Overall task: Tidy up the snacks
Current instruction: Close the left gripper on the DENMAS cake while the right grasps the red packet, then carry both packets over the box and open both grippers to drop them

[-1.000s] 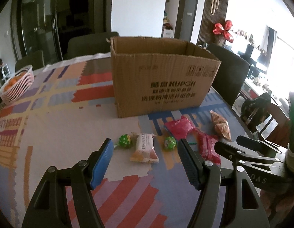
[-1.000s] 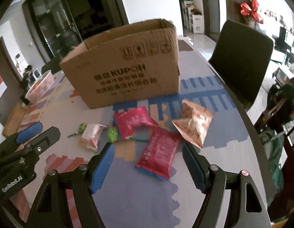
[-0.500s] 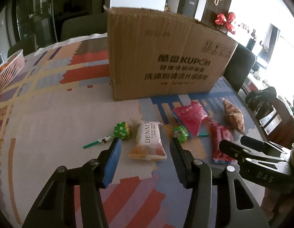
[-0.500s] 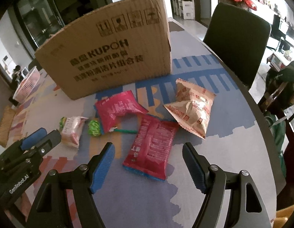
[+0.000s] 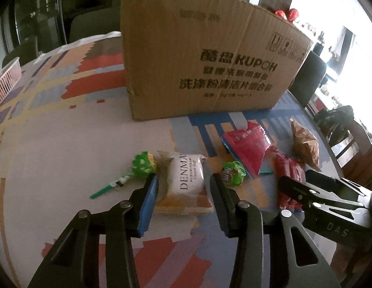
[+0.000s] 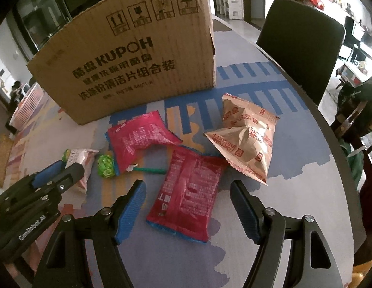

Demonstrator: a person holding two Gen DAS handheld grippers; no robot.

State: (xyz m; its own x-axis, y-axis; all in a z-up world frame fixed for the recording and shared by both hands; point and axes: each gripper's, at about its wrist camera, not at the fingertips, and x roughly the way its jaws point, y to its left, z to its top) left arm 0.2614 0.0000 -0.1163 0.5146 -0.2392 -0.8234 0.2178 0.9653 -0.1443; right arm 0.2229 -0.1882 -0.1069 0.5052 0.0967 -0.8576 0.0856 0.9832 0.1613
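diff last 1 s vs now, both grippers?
Both came down and forward. The left gripper narrowed and now straddles the white pack; the right gripper, unchanged in width, straddles the red pack. Nothing gripped. Snacks and box haven't moved.

The big brown cardboard box (image 5: 205,55) is walling off the far side, so open patterned tablecloth (image 5: 65,144) is sitting left of the green-wrapped lollipop (image 5: 142,163) (right side's crowding up with crinkly red snack packets (image 6: 188,192)).
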